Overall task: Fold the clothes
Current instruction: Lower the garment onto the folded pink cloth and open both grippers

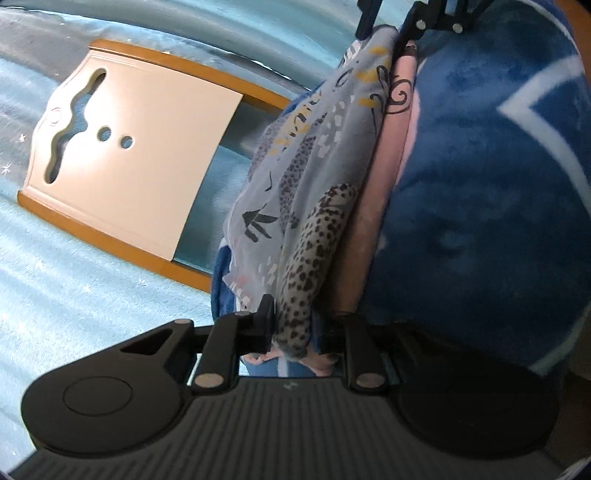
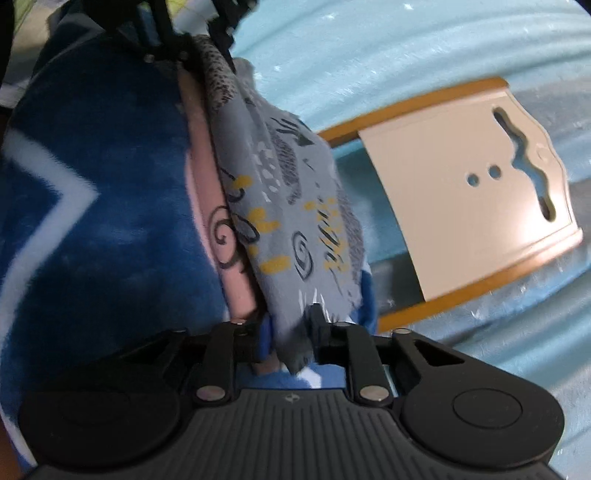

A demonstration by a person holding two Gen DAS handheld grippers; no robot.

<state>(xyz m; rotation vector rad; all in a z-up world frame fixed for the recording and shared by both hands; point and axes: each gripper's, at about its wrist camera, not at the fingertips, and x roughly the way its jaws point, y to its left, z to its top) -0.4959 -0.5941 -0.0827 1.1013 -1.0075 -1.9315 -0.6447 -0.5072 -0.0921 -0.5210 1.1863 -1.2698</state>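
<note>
A stack of folded clothes hangs between my two grippers: a grey patterned garment (image 1: 306, 177) (image 2: 288, 206), a pink garment (image 1: 391, 166) (image 2: 207, 184) and a thick blue fleece with white lines (image 1: 480, 184) (image 2: 110, 184). My left gripper (image 1: 295, 328) is shut on one end of the stack, pinching the grey and pink layers. My right gripper (image 2: 288, 332) is shut on the opposite end. Each gripper shows at the top of the other's view: the right gripper (image 1: 391, 26) and the left gripper (image 2: 199, 40). The fleece hides what lies behind it.
A white folding board with orange edges (image 1: 122, 147) (image 2: 469, 192) lies on the light blue bedspread (image 1: 55, 277) (image 2: 369, 48), apart from the held stack. The bedspread stretches around the board on all sides.
</note>
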